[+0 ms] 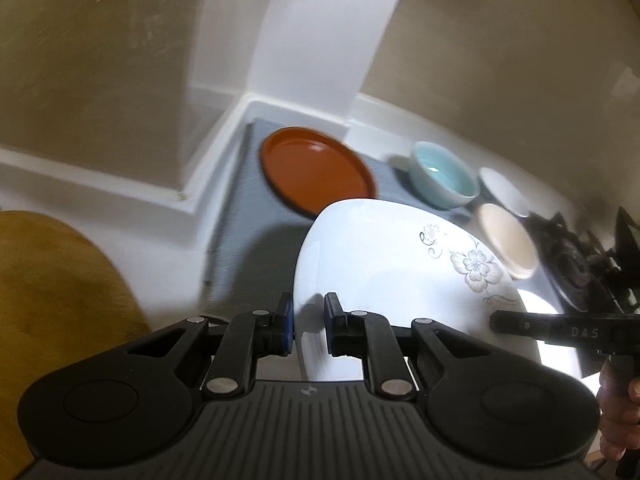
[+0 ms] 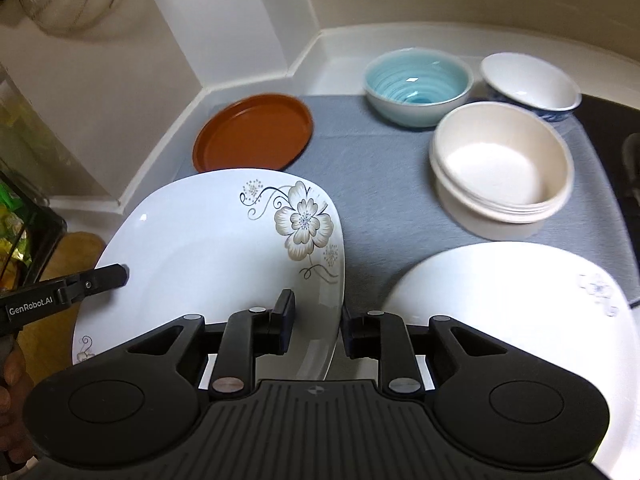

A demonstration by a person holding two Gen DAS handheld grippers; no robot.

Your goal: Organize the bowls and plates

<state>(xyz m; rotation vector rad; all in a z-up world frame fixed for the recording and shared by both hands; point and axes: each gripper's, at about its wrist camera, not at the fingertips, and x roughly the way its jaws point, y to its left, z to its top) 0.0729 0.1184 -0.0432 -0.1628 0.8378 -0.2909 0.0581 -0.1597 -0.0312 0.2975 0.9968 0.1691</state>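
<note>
Flowered plate (image 2: 208,248), raised and tilted over the mat's (image 2: 384,200) near left, is straddled by both parted grippers, left (image 1: 308,320) and right (image 2: 318,322), whose grip cannot be told; second plate (image 2: 500,312) lies flat just right.

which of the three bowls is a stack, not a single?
The cream bowl, nearest the right gripper: several nested rims show down its side. The light blue bowl and the blue-patterned white bowl behind it are single.
</note>
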